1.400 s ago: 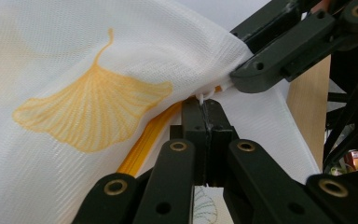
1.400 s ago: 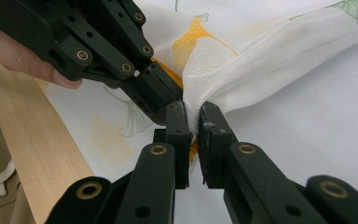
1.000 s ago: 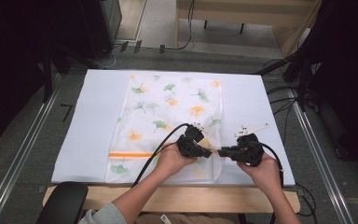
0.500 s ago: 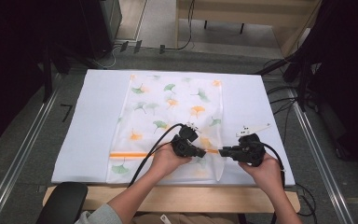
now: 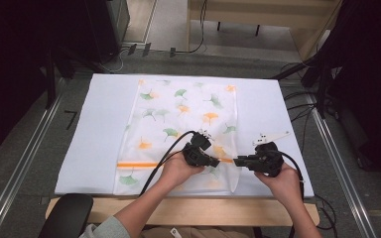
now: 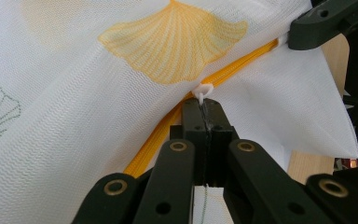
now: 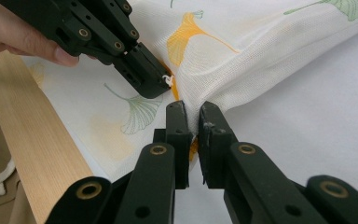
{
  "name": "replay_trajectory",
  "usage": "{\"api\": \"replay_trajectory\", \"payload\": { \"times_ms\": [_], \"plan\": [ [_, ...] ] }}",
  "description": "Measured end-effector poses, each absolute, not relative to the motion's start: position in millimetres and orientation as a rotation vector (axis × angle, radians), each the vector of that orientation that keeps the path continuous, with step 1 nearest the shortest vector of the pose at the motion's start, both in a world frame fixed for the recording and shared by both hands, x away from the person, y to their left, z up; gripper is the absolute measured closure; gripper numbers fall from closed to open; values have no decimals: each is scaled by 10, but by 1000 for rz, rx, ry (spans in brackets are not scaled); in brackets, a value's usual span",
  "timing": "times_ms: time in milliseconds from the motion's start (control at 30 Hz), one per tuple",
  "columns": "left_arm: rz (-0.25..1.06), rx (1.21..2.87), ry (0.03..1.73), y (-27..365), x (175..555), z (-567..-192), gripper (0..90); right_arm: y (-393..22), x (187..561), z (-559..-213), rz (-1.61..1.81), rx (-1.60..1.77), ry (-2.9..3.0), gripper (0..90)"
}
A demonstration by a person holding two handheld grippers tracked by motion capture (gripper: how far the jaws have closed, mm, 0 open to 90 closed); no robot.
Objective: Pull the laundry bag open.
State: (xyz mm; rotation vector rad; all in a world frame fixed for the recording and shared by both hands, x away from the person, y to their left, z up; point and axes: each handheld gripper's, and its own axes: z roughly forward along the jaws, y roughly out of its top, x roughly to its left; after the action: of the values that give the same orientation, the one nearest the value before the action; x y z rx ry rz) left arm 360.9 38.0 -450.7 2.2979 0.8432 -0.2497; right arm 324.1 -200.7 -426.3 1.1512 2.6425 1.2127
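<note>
White zipper pull [image 6: 205, 89] sits clamped in the left hand-held gripper [image 6: 204, 105]; right hand-held gripper [image 7: 193, 119] pinches mesh bag [image 7: 242, 60].

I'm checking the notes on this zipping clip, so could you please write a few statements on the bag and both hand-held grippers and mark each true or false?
1. The left hand-held gripper pinches the white zipper pull. True.
2. The zipper is blue. False: it is orange.
3. The right hand-held gripper clamps the bag at its zipper edge. True.
4. The bag shows stripes. False: it shows ginkgo leaves.
</note>
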Motion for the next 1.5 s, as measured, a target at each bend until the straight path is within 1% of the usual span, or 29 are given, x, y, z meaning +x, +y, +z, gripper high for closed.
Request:
{"api": "replay_trajectory", "payload": {
  "times_ms": [500,800,1133,1500],
  "plan": [
    [-242,2334,844,385,3621,-4516,900,-1988,3234,-4264,1203,1135,2648,857],
    [-231,2346,882,552,3673,-4518,900,-2023,3232,-4269,1198,1145,2643,856],
    [-254,2340,875,549,3654,-4512,900,-2041,3238,-4282,1193,1154,2638,855],
    [-250,2341,877,559,3654,-4512,900,-2030,3234,-4280,1186,1162,2634,855]
  ]
}}
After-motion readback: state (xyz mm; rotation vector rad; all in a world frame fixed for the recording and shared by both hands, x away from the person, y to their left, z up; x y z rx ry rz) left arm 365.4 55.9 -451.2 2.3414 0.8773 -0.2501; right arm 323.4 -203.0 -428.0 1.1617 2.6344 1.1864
